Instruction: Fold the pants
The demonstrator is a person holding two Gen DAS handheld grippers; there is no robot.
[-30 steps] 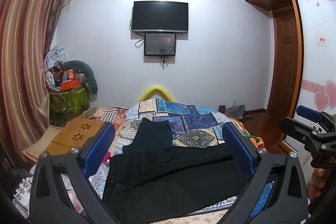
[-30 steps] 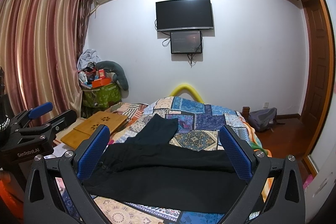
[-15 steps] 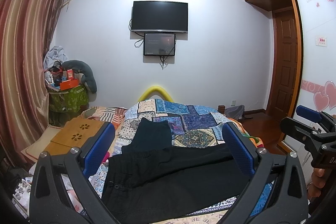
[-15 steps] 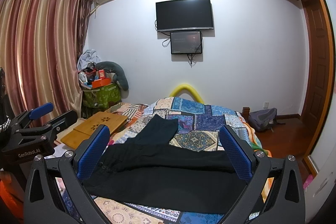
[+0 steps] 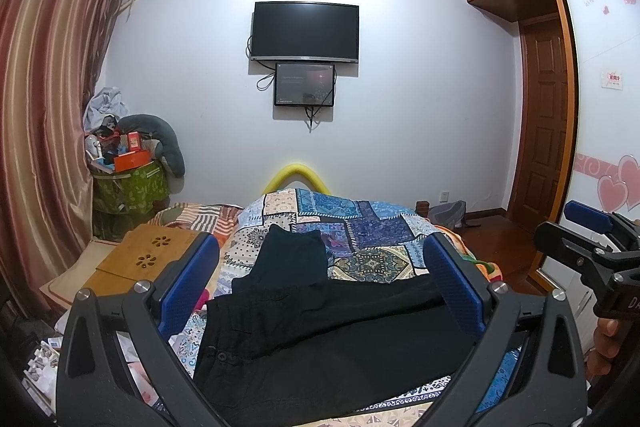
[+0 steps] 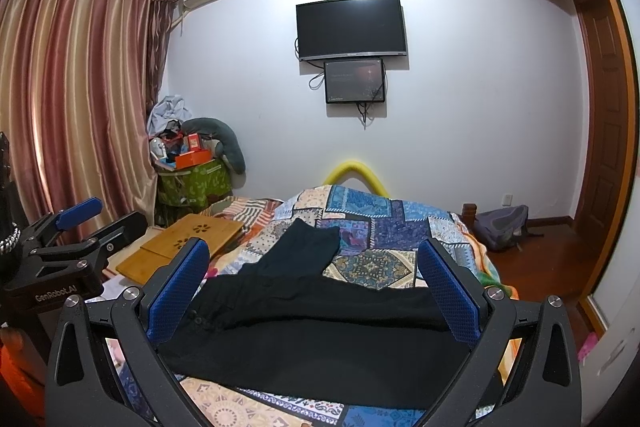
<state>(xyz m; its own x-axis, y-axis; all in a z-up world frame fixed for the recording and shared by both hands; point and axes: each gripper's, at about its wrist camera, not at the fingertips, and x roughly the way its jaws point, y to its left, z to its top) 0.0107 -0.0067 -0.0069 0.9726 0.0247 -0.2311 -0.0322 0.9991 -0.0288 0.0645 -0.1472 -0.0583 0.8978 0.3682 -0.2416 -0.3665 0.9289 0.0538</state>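
Black pants (image 5: pixel 320 339) (image 6: pixel 320 331) lie spread crosswise on the near end of a bed with a patchwork quilt (image 5: pixel 372 223) (image 6: pixel 384 227). A second dark garment (image 5: pixel 288 259) (image 6: pixel 304 247) lies folded just beyond them. My left gripper (image 5: pixel 320 279) hovers open above the pants, its blue pads wide apart and empty. My right gripper (image 6: pixel 316 275) is open too, held over the same pants with nothing between its fingers. Each gripper shows at the edge of the other's view: the right gripper (image 5: pixel 592 247) at the right, the left gripper (image 6: pixel 68 239) at the left.
A wooden lap desk (image 5: pixel 144 259) (image 6: pixel 188 239) rests at the bed's left side. A green bin piled with clutter (image 5: pixel 128 183) stands by the curtain (image 5: pixel 40 107). A backpack (image 6: pixel 504 227) lies on the wood floor at right. A TV (image 5: pixel 304 31) hangs on the far wall.
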